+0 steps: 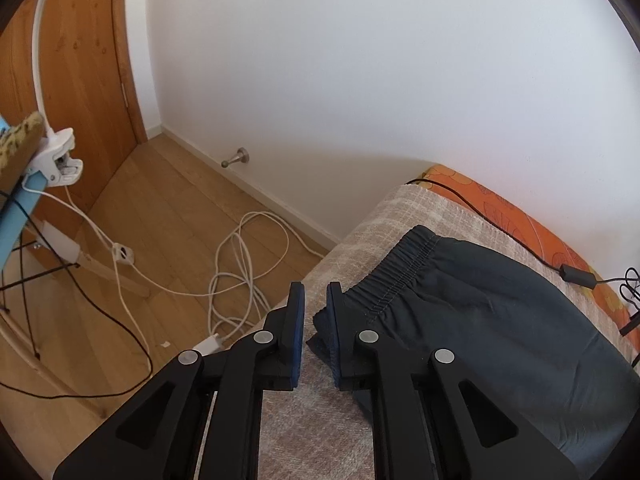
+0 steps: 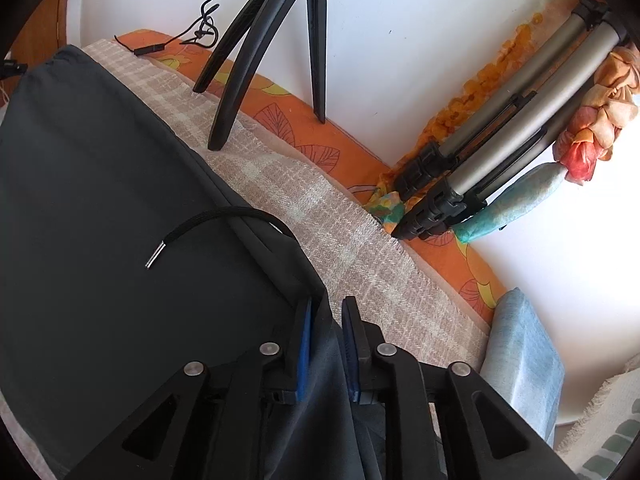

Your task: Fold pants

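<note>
Both tongs sit slightly apart. Left gripper (image 1: 316, 300) grips nothing beside the waistband; right gripper (image 2: 326, 312) has dark pants (image 2: 100, 200) loose between its pads. Pants lie on the checked blanket (image 2: 320, 208). Tripod legs (image 2: 228, 80) stand close.

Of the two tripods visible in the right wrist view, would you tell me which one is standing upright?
The black tripod stands upright on spread legs on the bed; the silver tripod is folded and leans against the wall.

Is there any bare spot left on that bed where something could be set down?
Some: a strip of checked blanket between the dark pants and the orange sheet. It is crowded by the wall: a black tripod, a folded silver tripod, cables.
</note>
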A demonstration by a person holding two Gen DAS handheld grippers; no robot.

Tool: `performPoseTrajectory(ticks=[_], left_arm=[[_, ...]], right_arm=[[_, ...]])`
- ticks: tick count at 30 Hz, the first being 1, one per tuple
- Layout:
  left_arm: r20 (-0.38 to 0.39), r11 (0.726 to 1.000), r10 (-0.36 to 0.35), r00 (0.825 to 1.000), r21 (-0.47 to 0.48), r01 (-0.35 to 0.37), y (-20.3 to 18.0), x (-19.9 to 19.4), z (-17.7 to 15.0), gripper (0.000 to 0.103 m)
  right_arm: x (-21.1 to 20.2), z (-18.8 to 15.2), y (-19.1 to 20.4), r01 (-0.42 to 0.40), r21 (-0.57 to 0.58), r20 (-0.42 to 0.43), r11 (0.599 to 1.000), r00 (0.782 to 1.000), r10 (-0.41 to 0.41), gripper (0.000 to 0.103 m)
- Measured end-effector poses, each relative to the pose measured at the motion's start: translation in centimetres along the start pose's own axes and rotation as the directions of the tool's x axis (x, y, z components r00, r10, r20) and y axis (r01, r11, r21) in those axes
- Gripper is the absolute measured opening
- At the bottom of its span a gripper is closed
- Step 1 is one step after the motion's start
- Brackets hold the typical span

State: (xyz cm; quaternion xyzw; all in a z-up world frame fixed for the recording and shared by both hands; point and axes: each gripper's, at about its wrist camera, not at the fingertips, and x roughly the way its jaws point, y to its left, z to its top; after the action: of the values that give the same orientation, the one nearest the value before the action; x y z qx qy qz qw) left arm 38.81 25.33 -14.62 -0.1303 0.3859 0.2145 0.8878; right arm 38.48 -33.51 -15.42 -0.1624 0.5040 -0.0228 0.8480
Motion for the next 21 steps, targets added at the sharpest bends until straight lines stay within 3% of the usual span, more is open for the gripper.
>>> performPoseTrajectory(ticks=[3,6,10,17,21], left_arm=[[0.029,0.999,0.021,0.999,0.041,-0.023,-0.5,-1.9,0.4,0.015],[0.065,0.998,0.000,0.998,0.065,-0.004,-1.4,-4.4,0.6,0.032],[0.116,0.985,-0.081,0.990,0.160,0.062,-4.6,-8.6,-0.2,0.032],[0.074,0.905,-0.280,0.957,0.353,0.238,-13.1,-14.2,-5.0,0.032],[-0.016,0.844,-0.384,0.923,0.399,0.358,-17.6,-16.3,-8.4,0.032]], right_arm=[[-2.4,-0.6,-2.0,-0.044,0.071,0.047,0.997,0.998,0.041,0.033],[-5.0,-1.8,-4.6,-0.090,0.159,0.079,0.983,0.994,0.079,0.037],[-9.7,-4.7,-6.8,-0.101,0.193,0.133,0.976,0.988,0.076,0.037],[-16.6,-13.6,-7.7,-0.067,0.207,0.145,0.976,0.989,0.037,0.037],[-19.4,-18.6,-8.0,-0.025,0.236,0.135,0.971,0.991,-0.007,0.036]])
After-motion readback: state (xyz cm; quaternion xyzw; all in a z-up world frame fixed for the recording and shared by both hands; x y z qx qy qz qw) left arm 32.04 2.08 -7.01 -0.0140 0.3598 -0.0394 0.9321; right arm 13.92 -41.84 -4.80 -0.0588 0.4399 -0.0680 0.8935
